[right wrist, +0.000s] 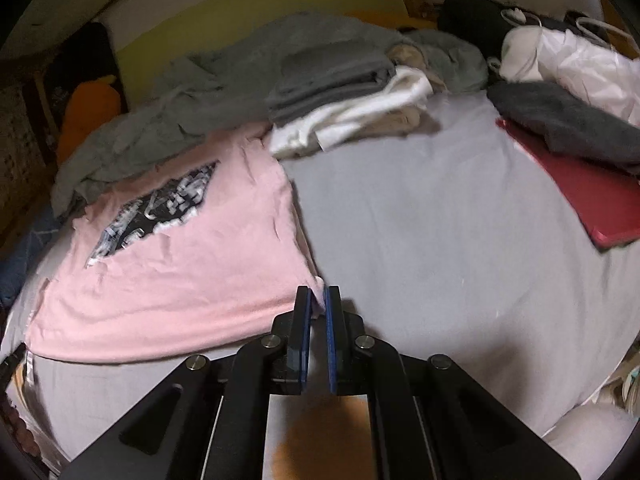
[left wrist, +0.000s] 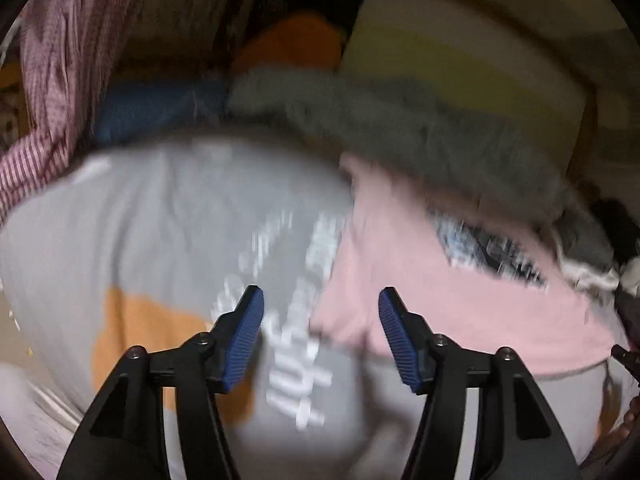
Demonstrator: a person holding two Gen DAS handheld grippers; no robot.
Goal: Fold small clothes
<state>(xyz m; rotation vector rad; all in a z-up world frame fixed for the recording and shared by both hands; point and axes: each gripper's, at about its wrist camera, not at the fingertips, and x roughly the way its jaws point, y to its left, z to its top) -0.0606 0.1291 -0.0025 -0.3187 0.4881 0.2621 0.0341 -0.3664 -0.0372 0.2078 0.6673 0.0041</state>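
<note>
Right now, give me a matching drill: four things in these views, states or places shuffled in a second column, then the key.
Column 1
1. left gripper
2. right gripper
3. pink shirt
4. red flat item

Column 2
A. partly under a dark grey cloth
B. jaws wide apart, nothing between them
C. spread flat on the grey sheet
D. jaws closed on a shirt corner

Pairs: 1-B, 2-D, 3-C, 4-A

Lighting dim, warm, indoor; left wrist view heavily motion-blurred (white lettering on the grey printed garment [left wrist: 288, 320] streaked); right wrist view sharper, soft at margins; fisheye bending and black vignette at edges; shadow beneath black gripper arms.
</note>
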